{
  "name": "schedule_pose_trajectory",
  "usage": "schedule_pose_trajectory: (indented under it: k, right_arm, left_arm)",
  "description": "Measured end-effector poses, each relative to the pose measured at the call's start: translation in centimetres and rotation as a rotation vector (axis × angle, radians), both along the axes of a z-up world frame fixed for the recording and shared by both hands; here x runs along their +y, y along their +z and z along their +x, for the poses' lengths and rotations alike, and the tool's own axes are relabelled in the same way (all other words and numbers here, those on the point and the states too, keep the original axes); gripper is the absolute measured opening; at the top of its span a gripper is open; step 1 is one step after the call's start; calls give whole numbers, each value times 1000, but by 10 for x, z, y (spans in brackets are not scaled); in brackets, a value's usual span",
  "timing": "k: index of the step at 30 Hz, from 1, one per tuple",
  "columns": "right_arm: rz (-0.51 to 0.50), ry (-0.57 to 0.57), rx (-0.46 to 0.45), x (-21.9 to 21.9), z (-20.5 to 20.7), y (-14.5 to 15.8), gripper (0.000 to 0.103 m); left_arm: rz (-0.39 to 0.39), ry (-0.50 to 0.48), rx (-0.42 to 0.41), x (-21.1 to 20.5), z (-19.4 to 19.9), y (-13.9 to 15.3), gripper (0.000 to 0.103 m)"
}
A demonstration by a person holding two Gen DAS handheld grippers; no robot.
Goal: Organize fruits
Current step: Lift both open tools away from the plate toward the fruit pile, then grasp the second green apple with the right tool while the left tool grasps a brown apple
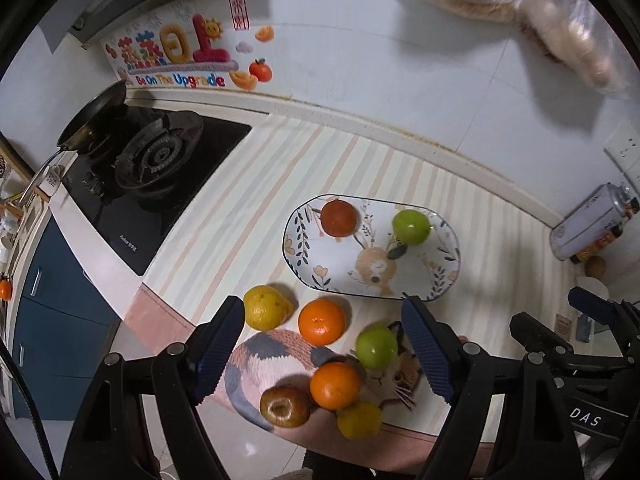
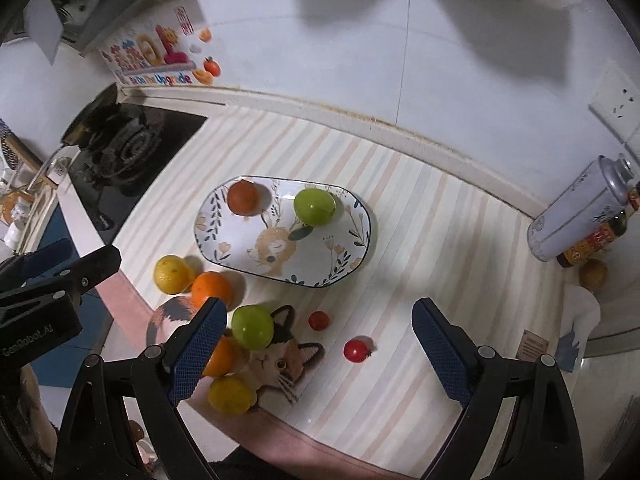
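Note:
A patterned oval plate [image 1: 440,276] [image 2: 224,248] holds a brown-red fruit [image 1: 338,218] [image 2: 243,197] and a green apple [image 1: 411,227] [image 2: 315,206]. On the mat in front lie a yellow fruit [image 1: 264,307] [image 2: 172,274], an orange [image 1: 321,321] [image 2: 211,289], a green apple [image 1: 376,347] [image 2: 253,327], a second orange [image 1: 335,385], a brown fruit [image 1: 285,406] and another yellow fruit [image 1: 359,420] [image 2: 230,395]. Two small red tomatoes [image 2: 319,320] [image 2: 357,350] lie to the right. My left gripper [image 1: 324,352] is open above the fruit pile. My right gripper [image 2: 320,352] is open above the tomatoes.
A gas stove [image 1: 156,160] with a pan [image 1: 94,114] is at the left. A tin can [image 2: 576,212] and a bottle [image 2: 596,240] stand at the right by the wall. The counter's front edge runs along the bottom of both views.

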State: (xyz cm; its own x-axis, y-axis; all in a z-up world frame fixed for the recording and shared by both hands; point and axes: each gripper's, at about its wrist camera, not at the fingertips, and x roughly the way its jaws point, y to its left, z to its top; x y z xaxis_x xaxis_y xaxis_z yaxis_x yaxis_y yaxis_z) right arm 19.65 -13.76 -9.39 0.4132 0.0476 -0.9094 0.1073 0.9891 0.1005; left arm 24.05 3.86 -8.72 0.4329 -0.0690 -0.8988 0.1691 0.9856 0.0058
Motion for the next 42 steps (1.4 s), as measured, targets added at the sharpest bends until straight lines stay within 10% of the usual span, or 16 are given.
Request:
schedule_pose_trajectory:
  k: [17, 19, 29, 42]
  right_arm:
    - [86, 14, -14, -7, -33, 18, 96]
    - [116, 21, 20, -5, -29, 4, 96]
    - [309, 35, 272, 29, 11, -134, 95]
    - [331, 45, 450, 75, 64, -237, 62]
  left_arm:
    - [-56, 47, -9, 10, -38, 16, 82]
    - [-44, 60, 13, 16, -34, 7, 100]
    - [111, 167, 198, 67, -21, -95, 100]
    - [-156, 264, 479, 100, -17, -196, 99]
